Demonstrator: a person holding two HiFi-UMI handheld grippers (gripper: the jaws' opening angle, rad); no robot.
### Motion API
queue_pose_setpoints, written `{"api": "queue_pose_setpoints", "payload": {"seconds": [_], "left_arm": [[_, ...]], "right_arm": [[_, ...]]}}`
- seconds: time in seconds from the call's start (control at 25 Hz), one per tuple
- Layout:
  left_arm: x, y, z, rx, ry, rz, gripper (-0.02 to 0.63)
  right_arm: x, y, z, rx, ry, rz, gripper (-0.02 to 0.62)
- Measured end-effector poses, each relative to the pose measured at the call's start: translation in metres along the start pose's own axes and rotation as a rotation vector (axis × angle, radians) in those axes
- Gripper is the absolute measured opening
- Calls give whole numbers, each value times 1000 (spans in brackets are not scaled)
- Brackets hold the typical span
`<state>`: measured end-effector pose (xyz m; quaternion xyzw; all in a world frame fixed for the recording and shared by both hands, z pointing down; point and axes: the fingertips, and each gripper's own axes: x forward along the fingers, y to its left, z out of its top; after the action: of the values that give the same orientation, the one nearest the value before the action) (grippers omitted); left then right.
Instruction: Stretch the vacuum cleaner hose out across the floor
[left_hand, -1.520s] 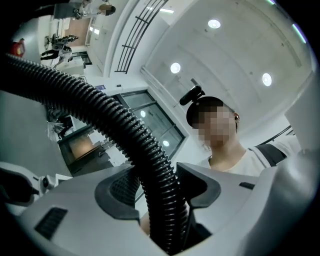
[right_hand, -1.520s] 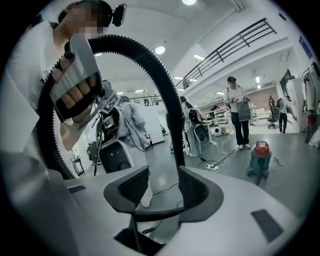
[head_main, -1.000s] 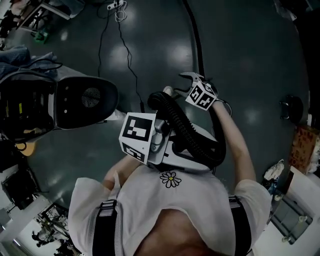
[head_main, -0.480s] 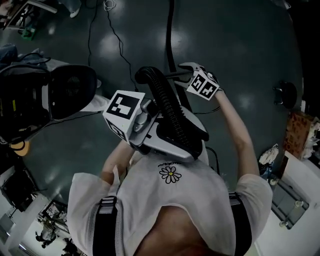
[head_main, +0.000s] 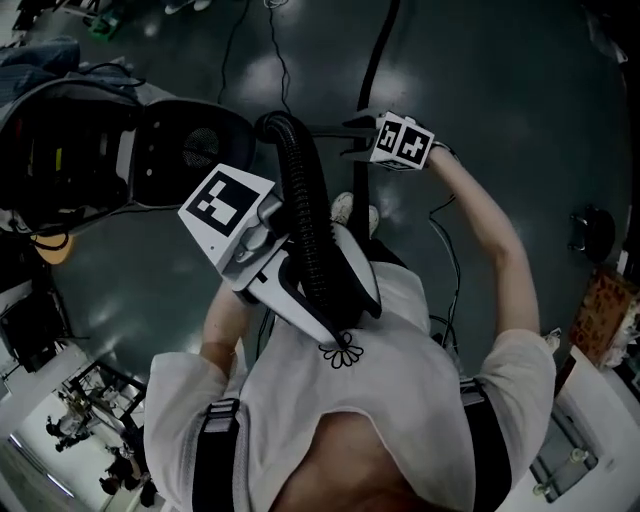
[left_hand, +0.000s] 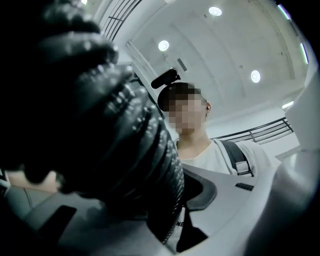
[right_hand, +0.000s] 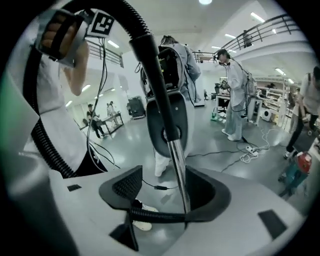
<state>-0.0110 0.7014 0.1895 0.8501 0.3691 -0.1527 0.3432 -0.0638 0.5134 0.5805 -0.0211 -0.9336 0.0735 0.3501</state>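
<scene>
Hose (head_main: 300, 210) work is at the pick-up stage, by my reading. One black ribbed length arches from your chest up to the wand (right_hand: 175, 155), all of it lifted above the floor (head_main: 500, 80), and the stretching is not yet begun. Your left gripper (head_main: 325, 312) has just been closing and now pinches the hose close to your body. Your right gripper (head_main: 356, 138) stands spread, with the wand between its jaws and lying against one pad only. Next, I think, you need to close the right on the wand, then draw both grippers apart and lower the hose flat. Count: one hose, one wand, two grippers.
</scene>
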Motion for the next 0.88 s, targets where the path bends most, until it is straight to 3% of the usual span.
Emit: {"api": "queue_pose_setpoints", "payload": {"seconds": [0.16,0.28,0.44,0.56,0.76,0.8,0.88], "left_arm": [[3,-27,-7,-8,58,-44,152],[12,-34,-14,-39,67,-72,152],[16,-41,-16,-64,86,-69,150],[18,-42,-14,-114,91,-71,150],[17,-32,-10,-131,76,-39,150],[13,-30,-8,-117,68,-18,150],[0,-26,0,-92,17,36,150]], "right_arm": [[22,-8,39,-1,15,187,255],[28,-2,51,0,51,367,255],[46,8,52,-76,152,542,255],[54,32,53,-77,217,756,255],[62,82,81,-71,178,1109,253],[64,84,86,-64,156,1126,251],[71,69,103,-72,46,1006,203]]}}
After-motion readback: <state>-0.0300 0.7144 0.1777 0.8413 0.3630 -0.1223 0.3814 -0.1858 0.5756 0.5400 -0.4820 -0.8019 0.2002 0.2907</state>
